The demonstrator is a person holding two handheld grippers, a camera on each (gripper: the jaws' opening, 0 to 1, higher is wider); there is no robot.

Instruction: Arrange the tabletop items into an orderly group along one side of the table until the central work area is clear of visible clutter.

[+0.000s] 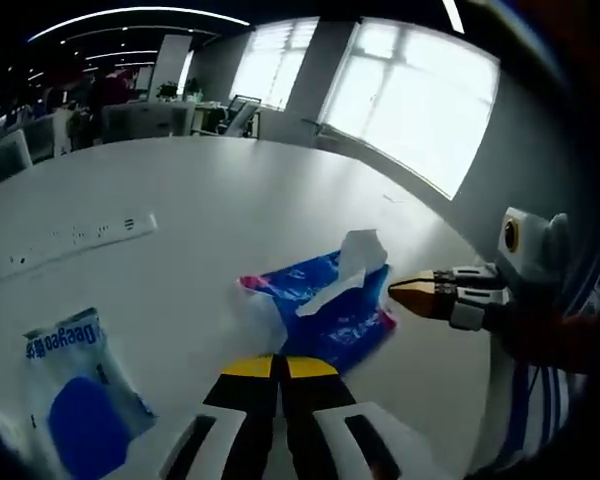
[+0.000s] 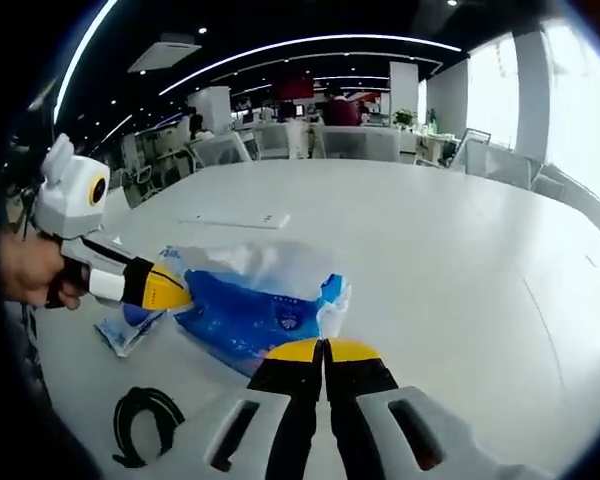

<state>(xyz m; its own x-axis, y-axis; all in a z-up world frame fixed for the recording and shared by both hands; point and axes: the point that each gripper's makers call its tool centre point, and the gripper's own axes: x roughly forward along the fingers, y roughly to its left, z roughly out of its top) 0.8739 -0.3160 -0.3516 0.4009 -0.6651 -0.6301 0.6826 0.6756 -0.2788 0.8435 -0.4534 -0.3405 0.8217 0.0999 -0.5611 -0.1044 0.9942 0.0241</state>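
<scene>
1. Hard bits first: in left gripper view the blue-white wipes pack (image 1: pixel 75 395) sits at the table's near left edge, its lower end cut off by the view rim; print reads partly "Deeyeo", rest too small to read.
2. Black cable coil (image 2: pixel 145 422) lies near the table's near edge in right gripper view, partly cut by the dark margin; can't tell what it connects to.
3. White power strip (image 1: pixel 80 240) lies flat toward the left side of the table (image 1: pixel 230 190); sockets too blurred to make out.
4. Main item: blue tissue pack (image 1: pixel 325 310), soft plastic, crumpled, white tissue (image 1: pixel 355 255) sticking up out of its top. It lies toward the near edge of the table, between the two tools.
5. Right gripper view shows the same pack (image 2: pixel 250 315) w/ clear wrinkled film bunched on top, printed logo too small to read.
6. Left gripper (image 1: pixel 277 368): yellow-tipped jaws pressed together, nothing between them, tips just short of the pack.
7. Right gripper (image 2: pixel 324 352): jaws likewise closed tight, empty, tips just at the pack's near corner.
8. Right gripper also enters left gripper view from the right (image 1: pixel 412 293), orange tip pointing at the pack, near it, contact unclear.
9. Left gripper in right gripper view (image 2: pixel 170 290), held by a hand (image 2: pixel 25 270), tip against the pack's left end.
10. Background: office desks, windows, blurred.
</scene>
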